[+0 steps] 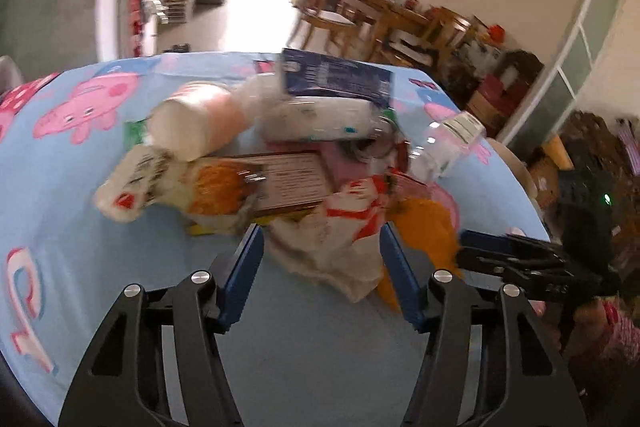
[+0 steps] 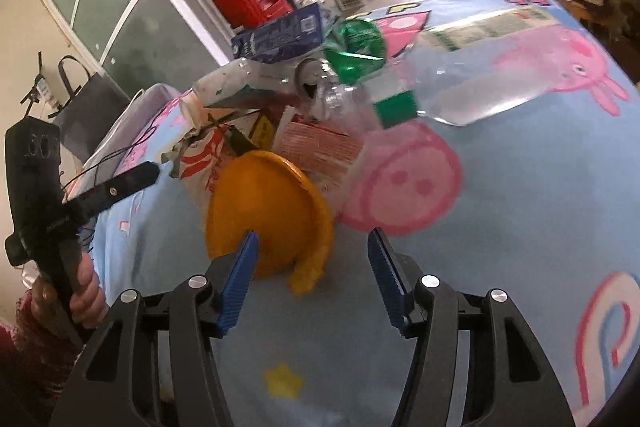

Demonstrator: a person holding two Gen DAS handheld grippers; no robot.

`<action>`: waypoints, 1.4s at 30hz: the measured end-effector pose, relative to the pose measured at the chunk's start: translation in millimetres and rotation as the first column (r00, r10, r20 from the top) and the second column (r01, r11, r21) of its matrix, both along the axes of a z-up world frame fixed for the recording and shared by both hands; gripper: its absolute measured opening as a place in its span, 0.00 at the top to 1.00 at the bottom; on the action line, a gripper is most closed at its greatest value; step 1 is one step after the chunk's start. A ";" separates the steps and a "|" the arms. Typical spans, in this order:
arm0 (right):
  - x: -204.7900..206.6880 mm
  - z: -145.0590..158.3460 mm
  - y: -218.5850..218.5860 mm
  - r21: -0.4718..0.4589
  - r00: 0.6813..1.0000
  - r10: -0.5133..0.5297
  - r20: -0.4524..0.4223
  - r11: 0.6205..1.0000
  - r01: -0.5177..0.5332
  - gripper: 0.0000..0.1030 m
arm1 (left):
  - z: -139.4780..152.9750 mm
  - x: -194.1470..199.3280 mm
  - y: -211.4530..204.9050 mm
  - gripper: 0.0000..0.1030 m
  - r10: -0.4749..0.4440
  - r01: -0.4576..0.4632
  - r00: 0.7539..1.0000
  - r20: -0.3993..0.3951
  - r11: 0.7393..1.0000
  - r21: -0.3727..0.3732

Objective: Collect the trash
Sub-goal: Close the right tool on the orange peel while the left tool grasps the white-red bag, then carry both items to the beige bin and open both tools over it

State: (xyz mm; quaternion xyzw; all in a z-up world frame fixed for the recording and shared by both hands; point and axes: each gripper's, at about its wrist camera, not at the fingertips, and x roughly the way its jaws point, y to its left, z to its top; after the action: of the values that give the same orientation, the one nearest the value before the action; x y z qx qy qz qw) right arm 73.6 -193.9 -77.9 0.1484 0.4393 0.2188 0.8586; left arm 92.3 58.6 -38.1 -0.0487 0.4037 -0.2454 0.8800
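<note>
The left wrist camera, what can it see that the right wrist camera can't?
Only the left wrist view shows the pale paper cup lying on its side and the brown printed card in the pile. Only the right wrist view shows the crushed green can, the clear bottle's green cap and the yellow star on the cloth. Both show the orange lid, the dark blue carton, the blue cartoon tablecloth, and open tongs, left and right.
</note>
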 end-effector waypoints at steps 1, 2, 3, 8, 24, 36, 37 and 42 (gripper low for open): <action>2.1 -1.8 2.4 0.012 1.000 0.011 -0.005 1.000 -0.011 0.47 | -0.7 0.1 -7.2 0.42 -0.016 0.016 1.000 0.005 1.000 0.008; 3.6 -3.2 4.9 0.023 1.000 0.019 -0.011 1.000 -0.019 0.47 | -1.7 2.1 -14.7 0.42 -0.033 0.033 0.999 0.007 0.999 0.021; 3.8 -4.9 6.1 0.047 0.999 0.034 -0.018 0.998 -0.033 0.59 | -4.1 4.7 -21.9 0.42 -0.049 0.049 0.999 0.002 0.998 0.036; -14.1 5.9 -8.8 0.061 1.000 0.013 0.008 0.998 -0.014 0.97 | -11.2 11.9 -31.0 0.73 -0.031 0.031 1.000 -0.001 0.994 0.103; -34.0 14.3 -29.1 0.019 0.995 -0.028 0.091 0.999 0.026 0.23 | -4.0 -19.9 -19.3 0.19 0.064 -0.062 0.997 -0.047 0.997 0.052; -36.9 15.9 35.5 -0.009 0.986 0.133 0.097 0.991 -0.133 0.81 | -7.6 -33.4 -25.7 0.72 -0.020 0.027 0.998 -0.054 0.992 0.123; -46.1 25.5 35.3 -0.012 0.981 0.136 0.136 0.991 -0.136 0.82 | -3.6 -37.4 -21.1 0.72 -0.016 0.021 0.999 -0.048 0.994 0.105; -66.4 56.8 3.8 -0.003 0.965 0.041 0.260 0.999 -0.041 0.82 | 28.7 -46.1 -12.3 0.72 -0.010 0.010 1.000 -0.017 1.000 -0.015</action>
State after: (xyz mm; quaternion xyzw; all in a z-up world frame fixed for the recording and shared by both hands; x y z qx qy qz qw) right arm 7.2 -190.0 -21.0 0.1106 0.3255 0.2547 0.9038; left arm 46.2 46.4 -9.5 -0.0554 0.4097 -0.2525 0.8748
